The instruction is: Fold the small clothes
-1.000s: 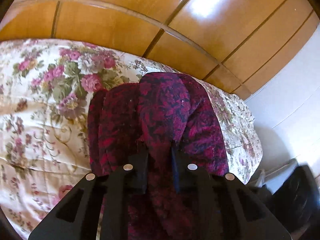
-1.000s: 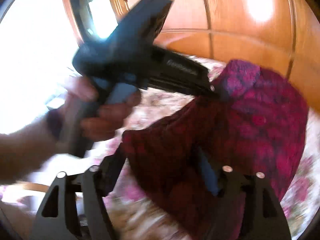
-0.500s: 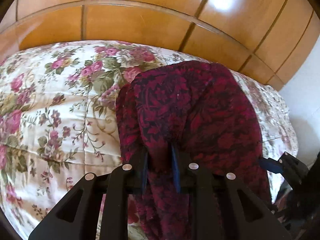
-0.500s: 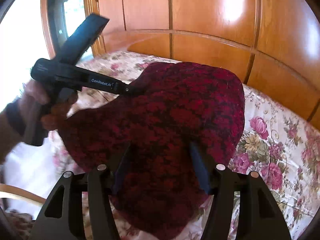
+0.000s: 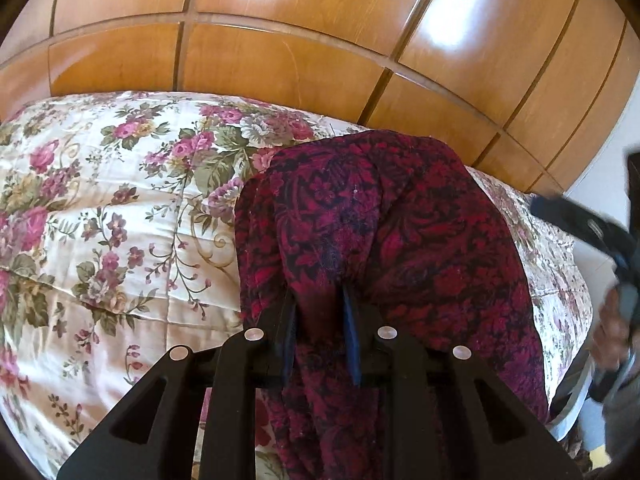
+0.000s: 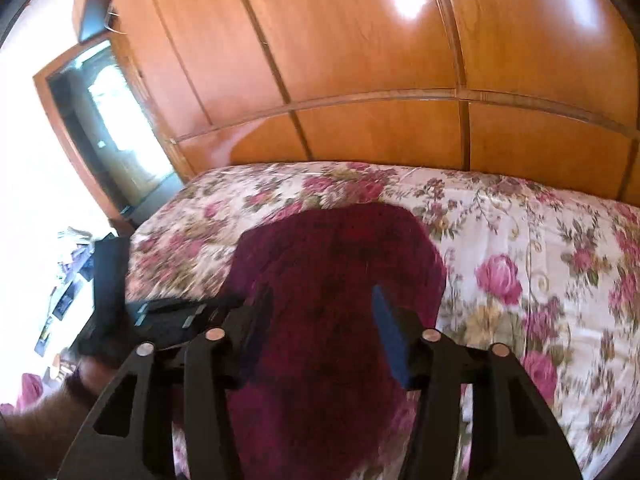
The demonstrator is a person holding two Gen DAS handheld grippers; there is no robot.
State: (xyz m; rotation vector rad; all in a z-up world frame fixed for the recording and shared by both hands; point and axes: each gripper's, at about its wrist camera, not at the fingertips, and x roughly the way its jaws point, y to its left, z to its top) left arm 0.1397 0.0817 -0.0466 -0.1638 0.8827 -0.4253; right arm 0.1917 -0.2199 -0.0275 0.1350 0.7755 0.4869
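A dark red garment with a black floral pattern (image 5: 380,232) lies on the flowered bedspread (image 5: 100,208), stretching away from me. My left gripper (image 5: 318,300) is shut on a pinch of its near edge. In the right wrist view the same garment (image 6: 332,280) lies under my right gripper (image 6: 322,300), whose jaws stand wide apart above the cloth and hold nothing. The left gripper with the hand that holds it shows in the right wrist view (image 6: 168,312), at the garment's left edge. The right gripper's body shows in the left wrist view (image 5: 588,232), at the right edge.
A glossy wooden headboard and wall panels (image 6: 380,128) rise behind the bed. A doorway or mirror (image 6: 108,128) is at the far left, with cluttered items (image 6: 68,280) beside the bed. The bed's right edge drops off near a white wall (image 5: 600,184).
The garment, held up in the air a second ago, has come down onto the bedspread. My right gripper has let go and drawn off to the side; the left keeps its pinch.
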